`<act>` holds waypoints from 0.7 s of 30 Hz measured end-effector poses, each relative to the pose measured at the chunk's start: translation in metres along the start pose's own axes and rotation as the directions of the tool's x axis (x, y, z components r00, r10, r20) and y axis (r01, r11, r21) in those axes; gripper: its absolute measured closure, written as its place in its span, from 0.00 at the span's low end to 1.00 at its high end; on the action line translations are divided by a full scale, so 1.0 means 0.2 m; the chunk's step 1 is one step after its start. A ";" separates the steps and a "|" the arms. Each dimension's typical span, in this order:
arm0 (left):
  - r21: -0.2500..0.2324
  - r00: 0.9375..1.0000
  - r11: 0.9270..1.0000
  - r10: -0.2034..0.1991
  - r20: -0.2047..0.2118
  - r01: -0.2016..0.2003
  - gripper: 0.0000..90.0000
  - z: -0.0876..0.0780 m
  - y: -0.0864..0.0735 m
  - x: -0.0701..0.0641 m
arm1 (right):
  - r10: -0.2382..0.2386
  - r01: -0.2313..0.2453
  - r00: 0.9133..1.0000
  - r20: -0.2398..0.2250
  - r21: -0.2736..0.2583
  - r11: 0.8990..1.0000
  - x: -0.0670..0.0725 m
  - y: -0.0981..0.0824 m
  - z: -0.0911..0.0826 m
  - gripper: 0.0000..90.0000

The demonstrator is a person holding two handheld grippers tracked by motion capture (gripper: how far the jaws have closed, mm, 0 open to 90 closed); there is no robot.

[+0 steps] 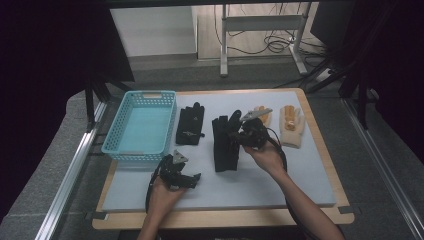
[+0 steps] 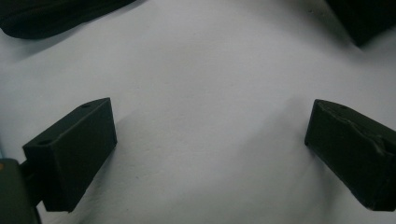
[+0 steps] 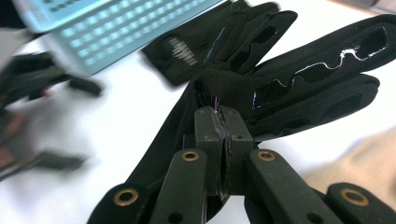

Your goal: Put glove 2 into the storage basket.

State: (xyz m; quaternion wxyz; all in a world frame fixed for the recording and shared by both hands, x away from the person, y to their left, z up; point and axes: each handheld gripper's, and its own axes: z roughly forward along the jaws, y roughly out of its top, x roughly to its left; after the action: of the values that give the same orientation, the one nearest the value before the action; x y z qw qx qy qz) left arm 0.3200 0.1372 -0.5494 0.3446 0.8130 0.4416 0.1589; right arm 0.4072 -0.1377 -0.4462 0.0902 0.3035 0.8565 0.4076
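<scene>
A long black glove (image 1: 223,150) lies mid-mat, and my right gripper (image 1: 236,134) is shut on it near the finger end, lifting that part. In the right gripper view the jaws (image 3: 219,116) pinch a fold of this black glove (image 3: 299,88), whose fingers fan out beyond them. A second black glove (image 1: 190,125) lies flat beside the blue basket (image 1: 141,127). My left gripper (image 1: 192,179) rests low over the mat near the front left, open. In the left gripper view its jaws (image 2: 210,126) stand wide apart over bare white mat with nothing between them.
Two tan gloves (image 1: 291,126) (image 1: 263,115) lie at the back right of the white mat (image 1: 280,185). The basket's (image 3: 107,28) inside looks bare. Dark glove edges (image 2: 46,14) sit just beyond the left gripper. A wooden table rim (image 1: 225,219) borders the mat.
</scene>
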 end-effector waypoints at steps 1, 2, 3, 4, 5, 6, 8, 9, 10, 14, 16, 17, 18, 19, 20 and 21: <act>0.000 1.000 1.000 0.000 0.000 0.000 0.03 0.00 0.00 0.00 | -0.001 0.001 1.000 -0.009 0.001 1.000 0.02 -0.03 -0.01 0.96; 0.002 1.000 1.000 0.003 0.000 -0.003 0.03 0.00 0.00 0.00 | -0.005 0.005 1.000 -0.015 0.006 1.000 0.04 -0.05 -0.03 0.96; 0.001 1.000 1.000 0.001 -0.001 -0.001 0.03 0.00 0.00 0.00 | -0.008 0.009 1.000 -0.022 0.010 1.000 0.05 -0.08 -0.03 0.96; 0.000 1.000 1.000 0.000 -0.001 0.000 0.03 0.00 0.00 0.00 | -0.011 0.012 1.000 -0.025 0.019 1.000 0.06 -0.10 -0.04 0.96; 0.000 1.000 1.000 0.000 0.000 0.000 0.03 0.00 0.00 0.00 | -0.008 0.009 0.999 -0.032 0.030 1.000 0.08 -0.13 -0.03 0.96; 0.000 1.000 1.000 0.000 -0.001 0.000 0.03 0.00 0.00 0.00 | -0.003 0.004 0.999 -0.036 0.039 0.999 0.08 -0.15 -0.03 0.96; 0.001 1.000 1.000 0.002 0.000 -0.002 0.03 0.00 0.00 0.00 | -0.003 0.005 0.999 -0.036 0.060 0.998 0.09 -0.21 0.01 0.95; 0.003 1.000 1.000 0.004 -0.001 -0.004 0.03 0.00 0.00 0.00 | -0.013 0.015 1.000 -0.018 0.072 0.997 0.09 -0.24 0.03 0.93; 0.003 1.000 1.000 0.004 -0.001 -0.004 0.03 0.00 0.00 0.00 | -0.033 0.033 0.999 0.002 0.082 0.996 0.09 -0.26 0.05 0.85; 0.003 1.000 1.000 0.004 -0.001 -0.004 0.03 0.00 0.00 0.00 | -0.057 0.052 0.994 0.094 0.053 0.997 0.04 -0.27 0.04 0.68; 0.003 1.000 1.000 0.004 -0.001 -0.004 0.03 0.00 0.00 0.00 | -0.041 0.038 0.995 0.095 0.037 0.999 0.01 -0.25 0.02 0.66; 0.004 1.000 1.000 0.005 -0.001 -0.005 0.03 0.00 0.00 0.00 | -0.034 0.031 0.995 0.092 0.034 0.999 0.00 -0.25 0.01 0.65; 0.003 1.000 1.000 0.004 -0.001 -0.004 0.03 0.00 0.00 0.00 | -0.035 0.032 0.995 0.095 0.037 0.999 -0.01 -0.24 0.01 0.64; 0.003 1.000 1.000 0.003 -0.001 -0.003 0.03 0.00 0.00 0.00 | -0.035 0.032 0.995 0.095 0.037 0.999 -0.01 -0.24 0.01 0.64; 0.003 1.000 1.000 0.003 -0.001 -0.003 0.03 0.00 0.00 0.00 | -0.033 0.029 0.995 0.093 0.038 0.999 -0.02 -0.25 0.01 0.64; 0.003 1.000 1.000 0.002 -0.001 -0.002 0.03 0.00 0.00 0.00 | -0.024 0.021 0.996 0.087 0.037 0.999 -0.03 -0.25 0.02 0.64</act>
State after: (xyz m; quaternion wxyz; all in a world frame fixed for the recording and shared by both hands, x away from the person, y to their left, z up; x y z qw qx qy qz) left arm 0.3198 0.1374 -0.5492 0.3430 0.8139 0.4411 0.1591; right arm 0.3909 -0.1619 -0.4864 0.1268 0.3128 0.8624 0.3772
